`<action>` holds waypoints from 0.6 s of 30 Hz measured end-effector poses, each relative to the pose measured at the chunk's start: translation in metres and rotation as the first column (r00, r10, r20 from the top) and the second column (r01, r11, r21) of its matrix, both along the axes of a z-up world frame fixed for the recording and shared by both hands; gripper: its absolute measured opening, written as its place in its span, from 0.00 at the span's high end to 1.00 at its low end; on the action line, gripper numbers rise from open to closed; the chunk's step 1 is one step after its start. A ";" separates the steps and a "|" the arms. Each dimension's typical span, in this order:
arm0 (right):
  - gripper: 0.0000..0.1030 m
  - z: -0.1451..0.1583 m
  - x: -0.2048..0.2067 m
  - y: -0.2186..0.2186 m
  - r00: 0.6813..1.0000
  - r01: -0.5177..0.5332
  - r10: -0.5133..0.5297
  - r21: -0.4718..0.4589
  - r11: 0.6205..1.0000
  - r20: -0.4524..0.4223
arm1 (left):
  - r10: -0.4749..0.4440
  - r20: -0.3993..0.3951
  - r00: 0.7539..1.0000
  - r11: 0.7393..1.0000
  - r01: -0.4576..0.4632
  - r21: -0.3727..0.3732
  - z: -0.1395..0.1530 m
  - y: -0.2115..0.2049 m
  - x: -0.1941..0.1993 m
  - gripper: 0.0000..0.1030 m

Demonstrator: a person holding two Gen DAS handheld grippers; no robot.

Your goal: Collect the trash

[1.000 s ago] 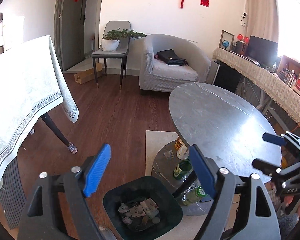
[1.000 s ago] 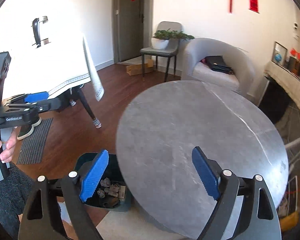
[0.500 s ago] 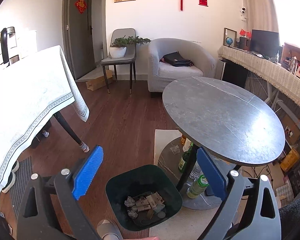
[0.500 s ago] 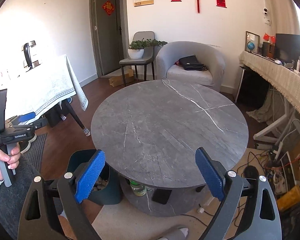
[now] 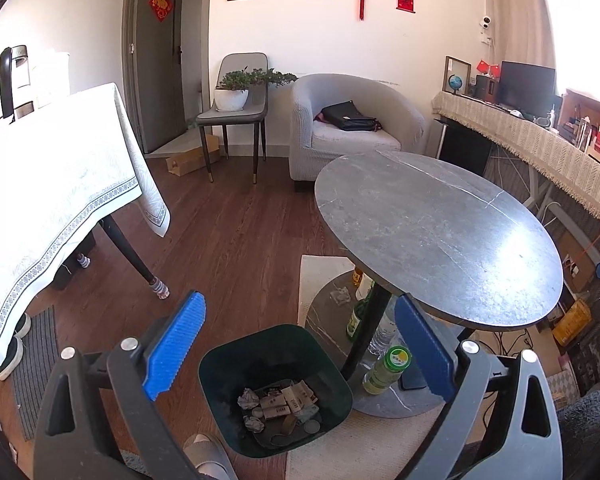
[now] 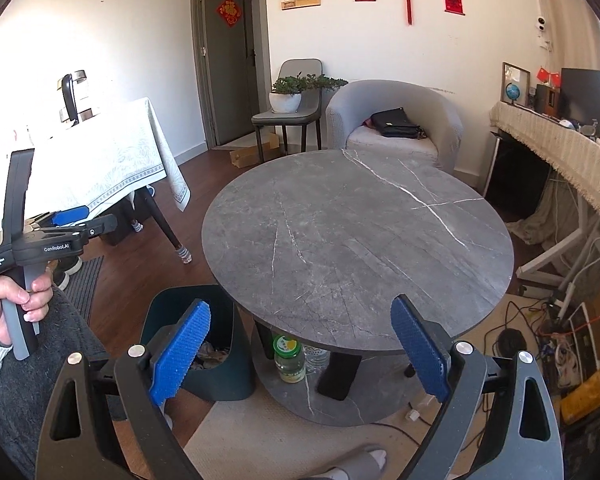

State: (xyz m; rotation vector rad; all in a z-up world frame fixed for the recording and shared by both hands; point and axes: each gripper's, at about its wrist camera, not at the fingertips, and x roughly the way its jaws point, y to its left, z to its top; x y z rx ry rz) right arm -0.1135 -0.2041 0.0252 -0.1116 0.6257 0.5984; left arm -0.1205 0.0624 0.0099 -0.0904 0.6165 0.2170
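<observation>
**Left wrist view: bin has trash, bottles wait under the tabletop**

Left wrist camera looks down at the dark green bin on the floor. It holds crumpled paper and small cartons. The left hand-held gripper is wide open and holds nothing. The right hand-held gripper is wide open and empty too.

The round grey tabletop is bare. On the low shelf under it stands a plastic bottle with a green cap, just beside the bin. It stands upright, cap up. I think it is light, smooth and a bit squashy, so hold it around the middle. The green glass bottle behind it looks heavier and could break.
</observation>
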 end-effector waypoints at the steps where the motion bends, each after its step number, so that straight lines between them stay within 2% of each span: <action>1: 0.10 -0.001 0.000 0.000 1.000 0.002 -0.002 0.004 1.000 0.000 | 0.000 0.000 1.000 1.000 0.000 0.007 -0.001 -0.001 0.000 0.05; 5: 0.08 0.002 -0.002 0.001 1.000 -0.003 0.003 0.018 1.000 0.011 | -0.004 -0.006 1.000 1.000 0.004 -0.016 -0.004 0.000 0.000 0.05; 18: 0.03 0.007 -0.014 -0.005 0.998 0.011 -0.015 0.059 0.998 0.066 | -0.011 -0.008 1.000 1.000 0.011 -0.016 -0.007 -0.004 0.001 0.05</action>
